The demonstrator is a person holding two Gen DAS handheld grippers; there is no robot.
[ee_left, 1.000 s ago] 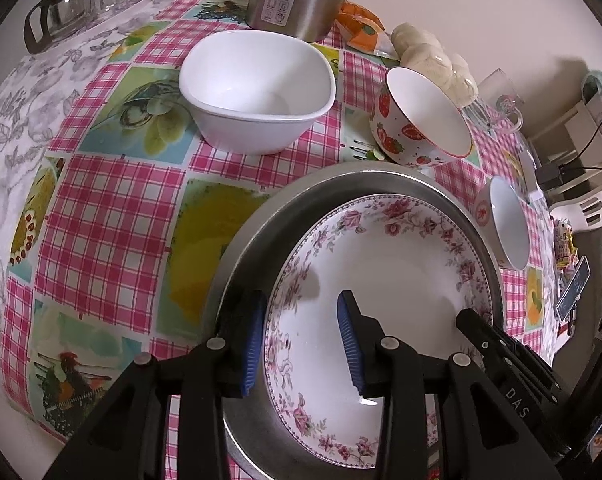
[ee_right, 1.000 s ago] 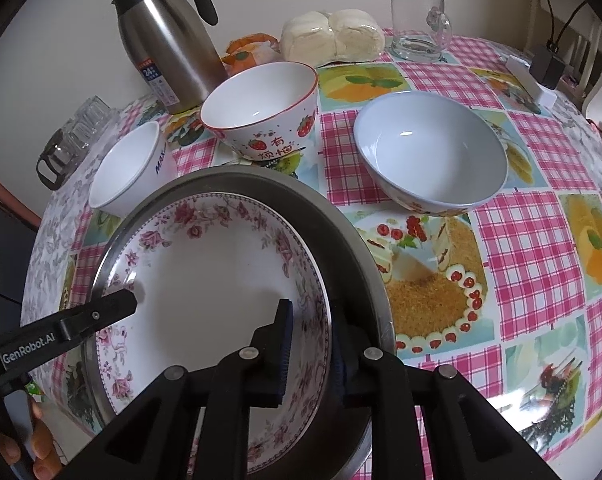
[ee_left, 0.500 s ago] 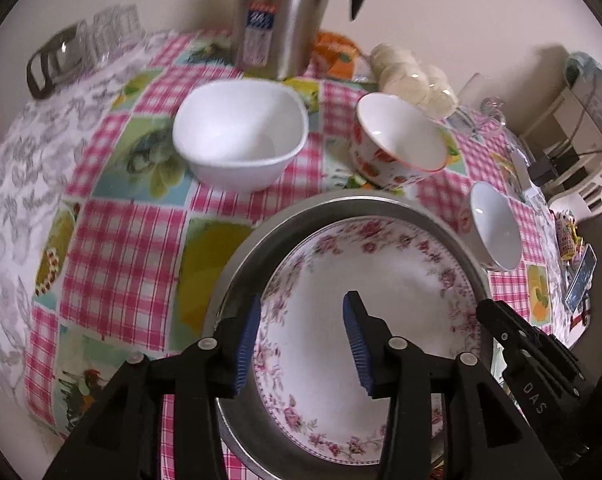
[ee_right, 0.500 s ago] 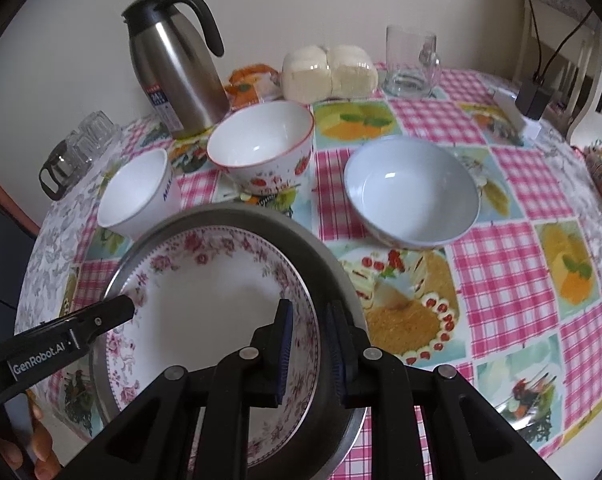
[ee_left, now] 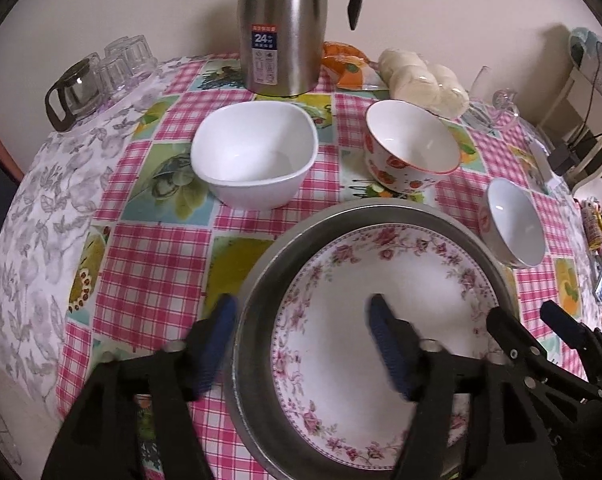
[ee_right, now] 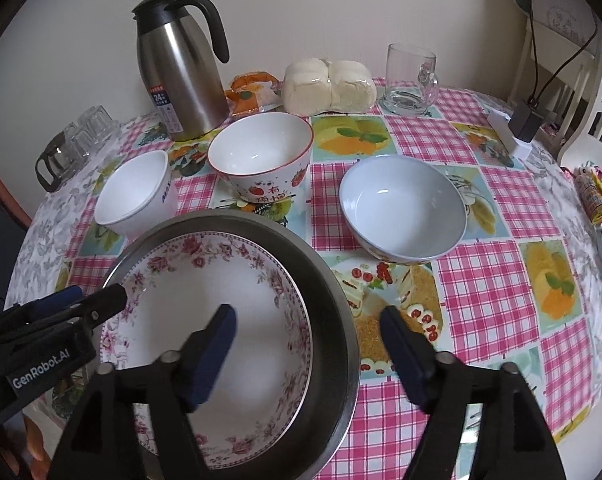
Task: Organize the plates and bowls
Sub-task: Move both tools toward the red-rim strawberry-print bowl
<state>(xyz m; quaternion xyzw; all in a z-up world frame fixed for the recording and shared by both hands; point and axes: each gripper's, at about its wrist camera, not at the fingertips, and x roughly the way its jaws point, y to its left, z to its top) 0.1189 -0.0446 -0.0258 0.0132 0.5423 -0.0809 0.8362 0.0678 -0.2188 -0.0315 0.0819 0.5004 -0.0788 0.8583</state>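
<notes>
A floral plate [ee_left: 401, 276] lies inside a wide metal dish [ee_left: 381, 210] on the checked tablecloth. My left gripper [ee_left: 303, 340] straddles their left rims with its jaws opening and the pads clear of both. My right gripper [ee_right: 311, 348] straddles the right rims of the floral plate [ee_right: 205, 280] and metal dish [ee_right: 333, 304] the same way, jaws opening and gripping nothing. Behind the dish stand a white square bowl [ee_left: 255, 156], a strawberry bowl [ee_left: 411, 148] and a pale blue bowl [ee_right: 401, 208].
At the back stand a steel thermos jug [ee_left: 283, 28], upturned glasses [ee_left: 113, 68] with a small glass pot, wrapped buns [ee_right: 327, 86] and a glass mug [ee_right: 409, 80]. A white chair [ee_right: 597, 96] and a charger [ee_right: 523, 122] are at the right edge.
Both grippers have opened wide: the right let go of the plate and dish rims it pinched, the left spread from a narrower gap. Both have lifted slightly.
</notes>
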